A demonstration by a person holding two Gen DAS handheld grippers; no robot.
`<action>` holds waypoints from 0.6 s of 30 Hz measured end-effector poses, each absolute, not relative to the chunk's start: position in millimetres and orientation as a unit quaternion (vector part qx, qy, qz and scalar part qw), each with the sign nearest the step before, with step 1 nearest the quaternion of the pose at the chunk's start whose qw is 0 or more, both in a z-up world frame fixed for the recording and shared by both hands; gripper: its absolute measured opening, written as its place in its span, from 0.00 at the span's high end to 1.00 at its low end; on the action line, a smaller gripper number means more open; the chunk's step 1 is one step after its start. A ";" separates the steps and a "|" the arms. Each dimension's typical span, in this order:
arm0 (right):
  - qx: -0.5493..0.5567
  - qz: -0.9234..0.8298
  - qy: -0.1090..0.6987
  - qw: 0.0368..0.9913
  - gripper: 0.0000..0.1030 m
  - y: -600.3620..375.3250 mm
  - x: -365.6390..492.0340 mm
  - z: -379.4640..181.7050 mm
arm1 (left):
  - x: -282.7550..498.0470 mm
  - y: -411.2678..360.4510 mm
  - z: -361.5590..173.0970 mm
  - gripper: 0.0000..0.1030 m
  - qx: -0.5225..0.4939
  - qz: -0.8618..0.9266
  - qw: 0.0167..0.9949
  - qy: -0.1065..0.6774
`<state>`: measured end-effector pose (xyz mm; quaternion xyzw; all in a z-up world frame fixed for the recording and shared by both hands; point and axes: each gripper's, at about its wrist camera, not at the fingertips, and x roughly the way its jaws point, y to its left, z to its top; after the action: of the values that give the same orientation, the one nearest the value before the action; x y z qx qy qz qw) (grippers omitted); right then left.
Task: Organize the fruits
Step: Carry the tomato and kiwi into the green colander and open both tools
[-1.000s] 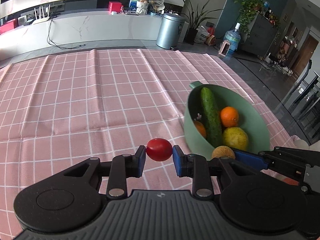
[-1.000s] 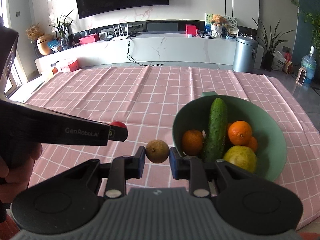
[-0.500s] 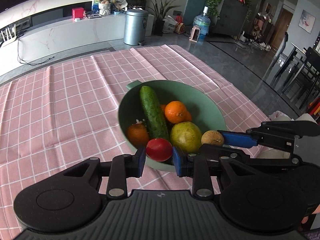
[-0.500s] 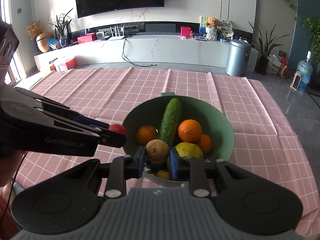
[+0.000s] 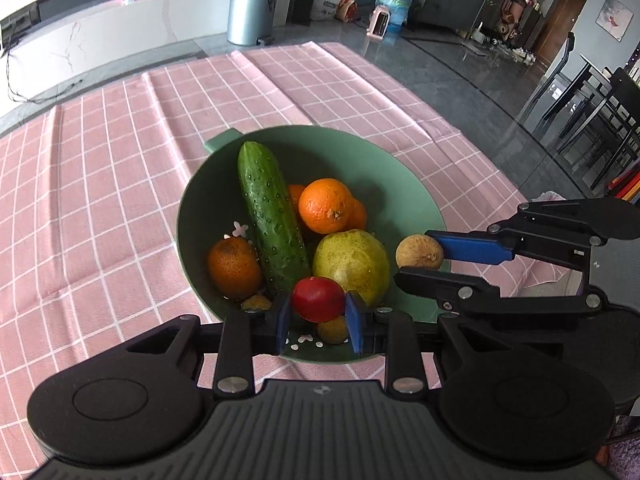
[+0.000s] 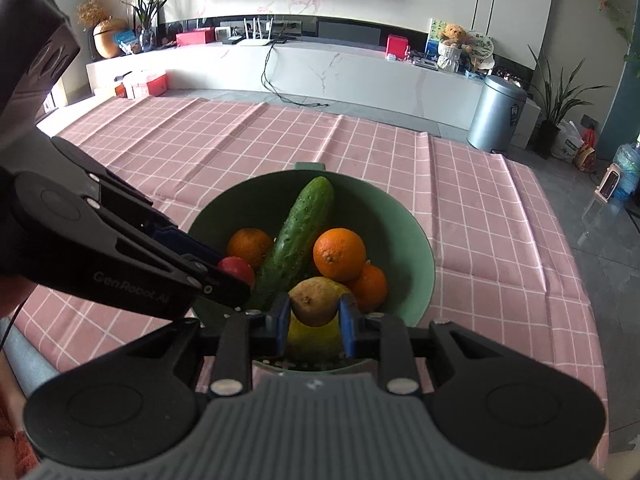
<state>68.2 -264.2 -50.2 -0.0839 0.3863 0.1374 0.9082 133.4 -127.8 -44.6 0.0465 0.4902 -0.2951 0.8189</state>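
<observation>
Now both loads sit over the green bowl point(image 5: 420, 200); a second ago they hung above bare pink cloth beside it. We have the left hand-held gripper point(image 5: 319, 314) pinching the red tomato point(image 5: 318, 299) above the near rim, and the right hand-held gripper point(image 6: 315, 316) pinching a small brown fruit point(image 6: 314, 301), possibly a kiwi, over the pear point(image 5: 352, 266). Cucumber point(image 5: 270, 216) and oranges point(image 5: 326, 205) are already inside. Transport looks done; release comes next.

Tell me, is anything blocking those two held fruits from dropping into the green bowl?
Nothing separate blocks them. The left tool holds the red fruit and the right tool the brown fruit over the green bowl; only the pear and cucumber already lie beneath.
</observation>
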 end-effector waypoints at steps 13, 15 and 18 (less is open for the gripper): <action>-0.028 0.151 0.442 0.884 0.79 -271.0 84.5 -67.5 | 149.7 -135.2 -62.2 0.69 0.054 -0.291 0.796 0.527; -0.029 0.150 0.443 0.883 0.79 -270.5 84.5 -68.6 | 149.6 -137.3 -61.9 0.69 0.062 -0.289 0.796 0.528; -0.027 0.151 0.445 0.882 0.79 -271.1 84.7 -70.0 | 149.6 -139.0 -62.0 0.68 0.068 -0.288 0.796 0.528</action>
<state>84.7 -271.1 -70.0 -0.0268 0.4451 0.1514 0.8822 149.6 -139.0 -62.0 0.0682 0.5283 -0.2876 0.7959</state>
